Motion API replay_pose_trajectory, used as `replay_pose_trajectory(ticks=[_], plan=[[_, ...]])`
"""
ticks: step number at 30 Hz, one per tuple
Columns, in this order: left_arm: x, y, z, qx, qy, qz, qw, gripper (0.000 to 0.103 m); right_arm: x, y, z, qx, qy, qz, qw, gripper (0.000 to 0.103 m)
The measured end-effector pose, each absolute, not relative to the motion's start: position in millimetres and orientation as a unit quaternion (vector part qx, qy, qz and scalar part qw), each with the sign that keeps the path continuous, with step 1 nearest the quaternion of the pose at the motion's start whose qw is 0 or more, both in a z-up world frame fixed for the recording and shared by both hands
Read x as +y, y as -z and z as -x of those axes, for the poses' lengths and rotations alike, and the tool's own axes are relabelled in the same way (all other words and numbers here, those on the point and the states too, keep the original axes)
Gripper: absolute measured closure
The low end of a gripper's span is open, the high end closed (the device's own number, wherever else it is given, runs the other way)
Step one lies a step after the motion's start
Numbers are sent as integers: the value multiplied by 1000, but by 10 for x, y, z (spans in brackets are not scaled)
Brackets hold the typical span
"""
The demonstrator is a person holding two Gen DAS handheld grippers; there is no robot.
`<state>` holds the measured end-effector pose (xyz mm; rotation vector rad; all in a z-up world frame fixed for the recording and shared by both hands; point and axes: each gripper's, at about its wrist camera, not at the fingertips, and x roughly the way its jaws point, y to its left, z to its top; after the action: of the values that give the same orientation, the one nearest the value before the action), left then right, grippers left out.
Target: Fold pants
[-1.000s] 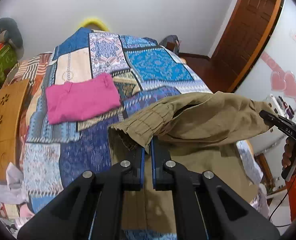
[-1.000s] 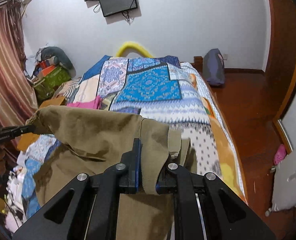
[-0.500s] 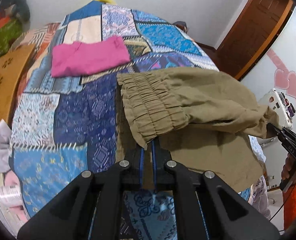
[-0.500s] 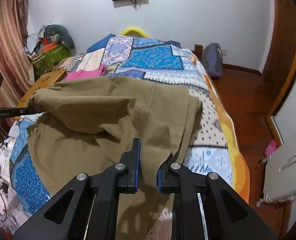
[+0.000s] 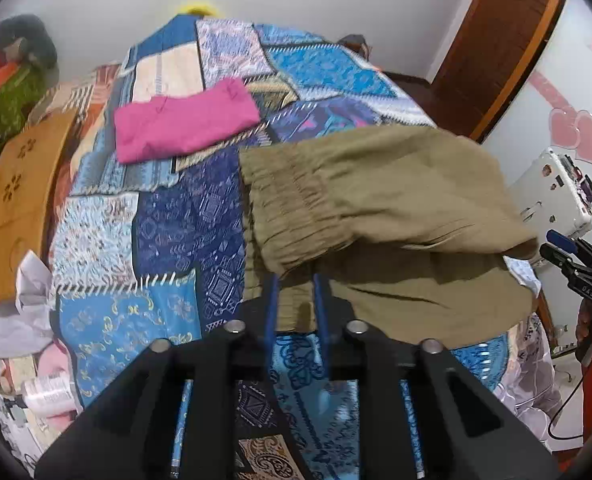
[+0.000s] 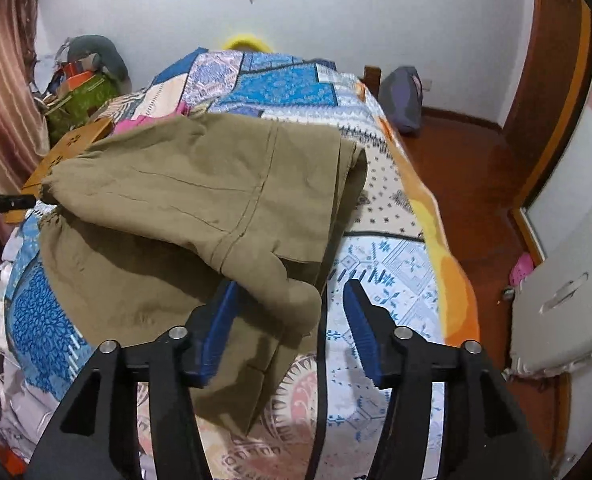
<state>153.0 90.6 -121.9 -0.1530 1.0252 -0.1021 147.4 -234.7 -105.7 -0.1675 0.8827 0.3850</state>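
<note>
The olive pants lie on the patchwork bed, their upper layer folded over the lower one. The gathered waistband faces my left gripper. Its jaws are opening, a narrow gap shows, and the waistband's corner hangs just over the tips without being pinched. In the right wrist view the pants droop a corner between the fingers of my right gripper. Those jaws are opening wide and the pads stand clear of the cloth. The right gripper also shows at the far edge of the fold.
A folded pink garment lies further up the bed. A wooden board leans at the bed's left side, with clutter below it. A white case and a person's hand are on the right. A dark bag sits on the red floor.
Both grippers carried the pants' raised edge forward and down over the lower layer. Both jaws, shut on the cloth before, have come apart, the right one much wider.
</note>
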Motion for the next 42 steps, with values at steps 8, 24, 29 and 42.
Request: replay_pose_trajectory(ticks=[8, 24, 29, 42], plan=[[648, 1033, -1621, 478, 71, 85, 871, 47, -2198, 900, -1376, 395, -210, 90, 890, 47], [145, 1502, -1846, 492, 36, -70, 867, 40, -1692, 1273, -1646, 415, -238, 131, 868, 45], [94, 1537, -1934, 481, 24, -96, 871, 40, -1720, 1222, -1649, 402, -246, 118, 874, 58], [-118, 1298, -1866, 453, 82, -108, 881, 35, -1580, 1117, -1666, 404, -277, 111, 865, 76]])
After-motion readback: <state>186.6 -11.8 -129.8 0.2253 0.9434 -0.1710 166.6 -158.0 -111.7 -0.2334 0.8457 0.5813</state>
